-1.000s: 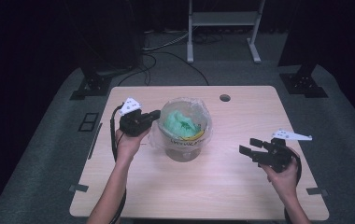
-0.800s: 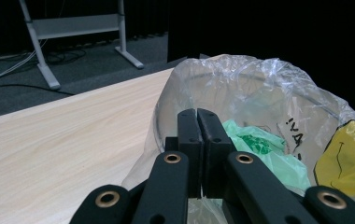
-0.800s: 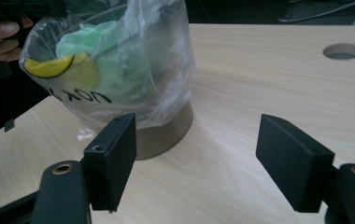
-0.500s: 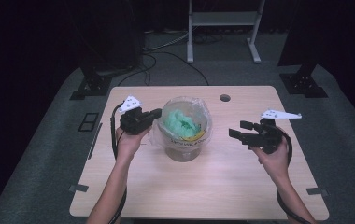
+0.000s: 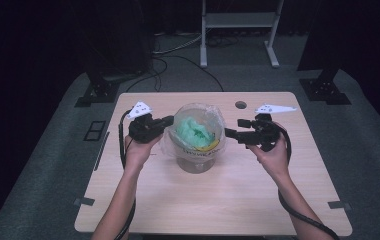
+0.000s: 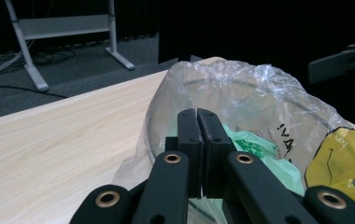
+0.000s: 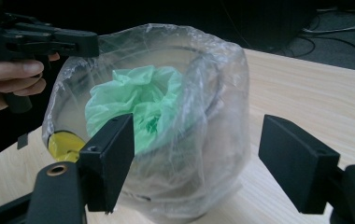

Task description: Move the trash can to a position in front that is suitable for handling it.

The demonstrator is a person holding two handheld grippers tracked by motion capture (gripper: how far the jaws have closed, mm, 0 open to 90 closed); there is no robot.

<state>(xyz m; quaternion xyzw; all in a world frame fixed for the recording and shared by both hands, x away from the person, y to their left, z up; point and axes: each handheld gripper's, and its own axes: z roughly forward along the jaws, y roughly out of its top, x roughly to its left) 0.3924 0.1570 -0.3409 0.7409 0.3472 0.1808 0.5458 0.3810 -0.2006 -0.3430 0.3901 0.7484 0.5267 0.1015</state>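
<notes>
Between the two claws in the high view, a clear-bag-lined bin stands mid-tabletop; left gripper view: left claw pinched closed on the clear bag rim; right gripper view: right claw gapes wide, empty, bin just ahead.

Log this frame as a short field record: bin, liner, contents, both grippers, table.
bin: round container at the middle of the table, upright
liner: clear plastic bag lining it, folded over the rim
contents: crumpled green plastic bag; yellow item beside it
left gripper: jaws closed at the liner's edge on the bin's left; whether plastic is pinched cannot be told
right gripper: jaws wide open, pointing at the bin's right side, not touching
hands: one on each gripper
</notes>
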